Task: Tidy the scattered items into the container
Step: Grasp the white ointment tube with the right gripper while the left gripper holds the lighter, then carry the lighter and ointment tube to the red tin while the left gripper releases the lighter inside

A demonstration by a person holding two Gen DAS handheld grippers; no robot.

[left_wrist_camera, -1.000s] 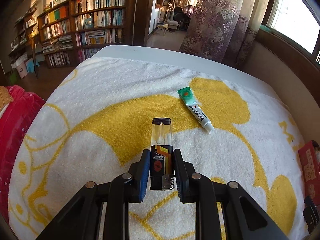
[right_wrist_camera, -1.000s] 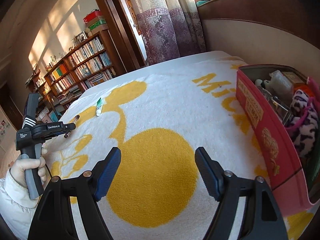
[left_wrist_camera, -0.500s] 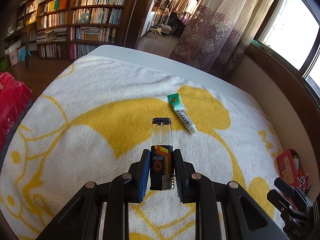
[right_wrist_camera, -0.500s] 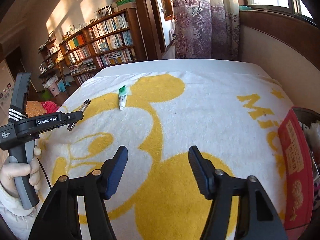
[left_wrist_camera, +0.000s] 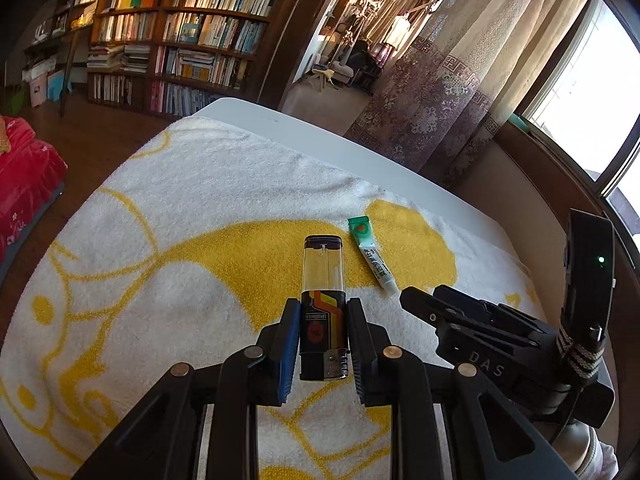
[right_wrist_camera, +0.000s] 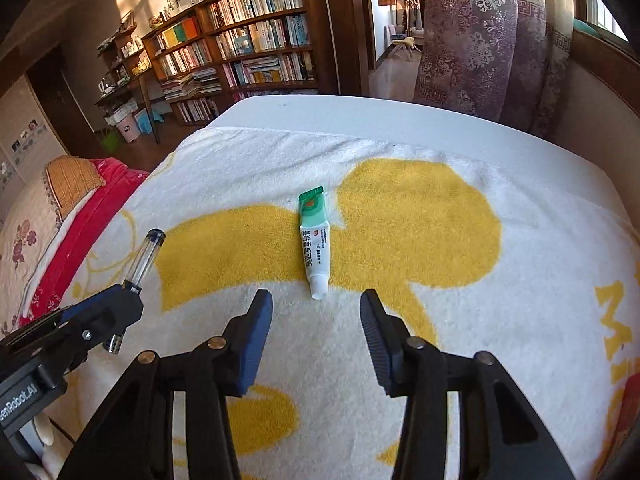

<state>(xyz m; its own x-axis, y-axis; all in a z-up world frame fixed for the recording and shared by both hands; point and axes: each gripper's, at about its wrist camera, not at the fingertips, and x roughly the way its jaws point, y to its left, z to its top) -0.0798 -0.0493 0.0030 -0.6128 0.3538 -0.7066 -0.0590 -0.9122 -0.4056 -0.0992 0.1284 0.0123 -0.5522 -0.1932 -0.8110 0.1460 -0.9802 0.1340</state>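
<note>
A clear lighter with a black and orange label is held above the towel by my left gripper, which is shut on its lower half. A green and white tube lies flat on a yellow patch, cap toward me. Just short of that cap, my right gripper hovers with its jaws closing and nothing between them. In the left wrist view the tube lies right of the lighter, and the right gripper comes in from the right. The right wrist view shows the left gripper and the lighter at lower left.
A white and yellow towel covers the white table. A red edge, likely the container, shows at the far right. Red bedding lies left of the table. Bookshelves and curtains stand behind.
My right gripper has swept left from the red box to the tube, its jaws narrowing, and has entered the left wrist view. The left gripper, still holding the lighter, has shifted slightly.
</note>
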